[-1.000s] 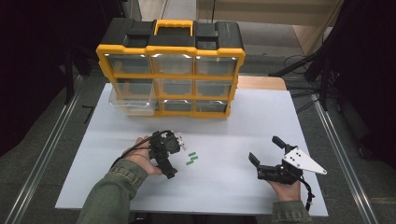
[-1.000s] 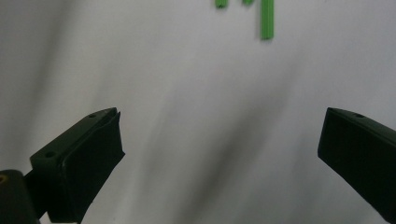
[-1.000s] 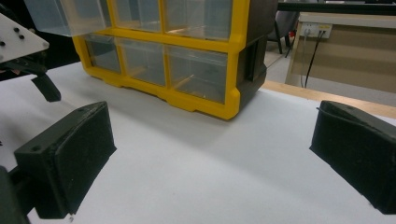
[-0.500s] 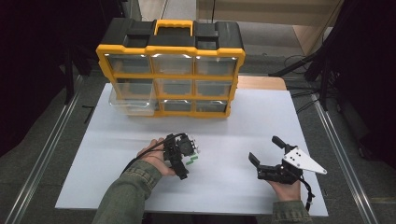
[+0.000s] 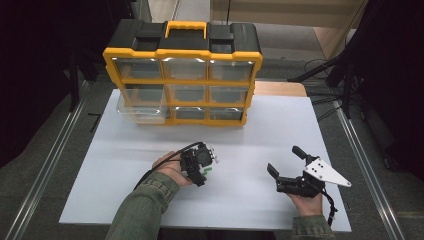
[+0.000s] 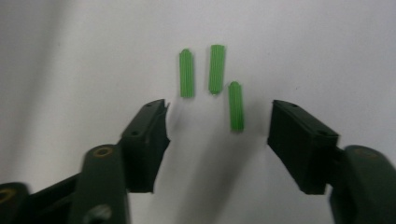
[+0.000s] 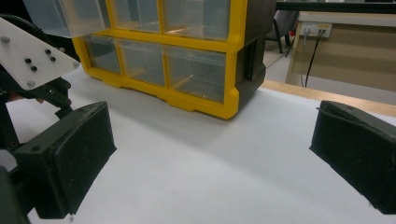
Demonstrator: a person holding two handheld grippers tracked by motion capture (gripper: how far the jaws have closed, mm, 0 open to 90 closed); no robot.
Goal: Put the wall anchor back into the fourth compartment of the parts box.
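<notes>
Left gripper (image 5: 204, 165) sits near the middle of the white worktop (image 5: 150, 200), a bit toward the near edge, tipped down at the surface. Jaws spread wide in the left gripper view (image 6: 217, 126), nothing between the pads.

Three green ribbed plugs (image 6: 215, 86) lie flat on the worktop just beyond the jaw tips (roughly parallel, close together, not touching as far as I can tell). Rightmost plug (image 6: 236, 106) reaches furthest in toward the gap between the jaws; the other two lie beyond it. From the high view only a speck of green (image 5: 207, 170) shows at the gripper, mostly hidden.

Right gripper (image 5: 285, 167) is held in the hand near the near right corner of the worktop, well apart from the left one. Jaws wide apart, empty (right gripper view (image 7: 210, 158) shows bare white surface between the pads).

Yellow and black drawer organiser (image 5: 182, 75) stands along the far edge of the worktop, clear drawers facing the person. One clear drawer (image 5: 140, 106) at its left side is pulled out part way. Contents of drawers: cannot tell.
</notes>
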